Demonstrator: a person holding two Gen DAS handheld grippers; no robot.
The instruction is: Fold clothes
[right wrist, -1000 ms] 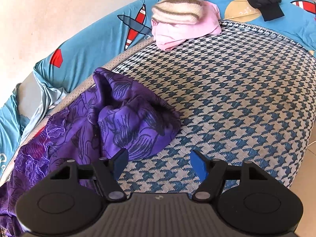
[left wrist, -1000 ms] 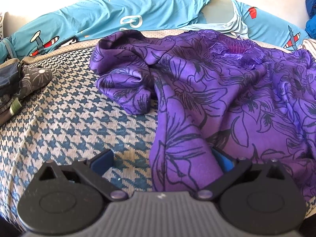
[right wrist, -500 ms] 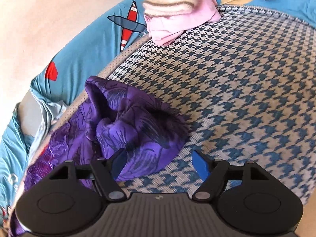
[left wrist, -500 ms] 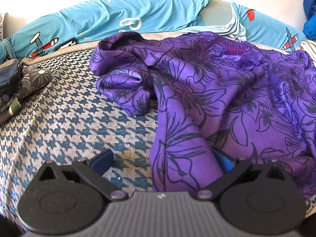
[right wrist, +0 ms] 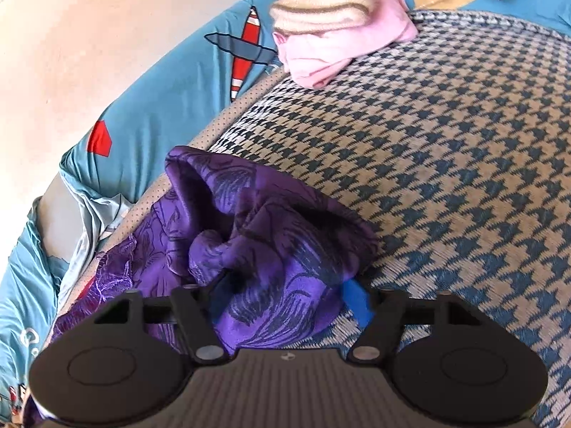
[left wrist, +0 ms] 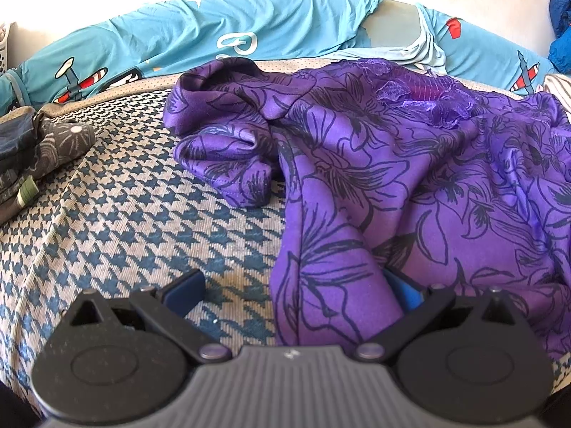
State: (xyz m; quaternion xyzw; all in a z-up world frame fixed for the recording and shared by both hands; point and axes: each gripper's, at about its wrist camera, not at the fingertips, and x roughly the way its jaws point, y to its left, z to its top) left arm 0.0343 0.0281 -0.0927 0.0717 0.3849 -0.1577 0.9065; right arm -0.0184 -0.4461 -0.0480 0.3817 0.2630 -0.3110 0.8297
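A purple dress with dark flower outlines lies crumpled across the houndstooth mat. My left gripper is open and low over the mat; a fold of the dress runs between its fingers, against the right fingertip. In the right wrist view a bunched end of the dress sits between the fingers of my right gripper. Its jaws are closing around that bunch, and the blue right pad is at the cloth's edge. The left pad is mostly hidden behind cloth.
A blue sheet with aeroplane prints rims the mat along the wall. Dark folded clothes lie at the left. A pink garment under a striped cream knit sits at the mat's far edge. Bare mat spreads to the right.
My right gripper has moved forward and down onto the bunched end of the dress, and its fingers have drawn closer together around it. The left gripper has stayed put.
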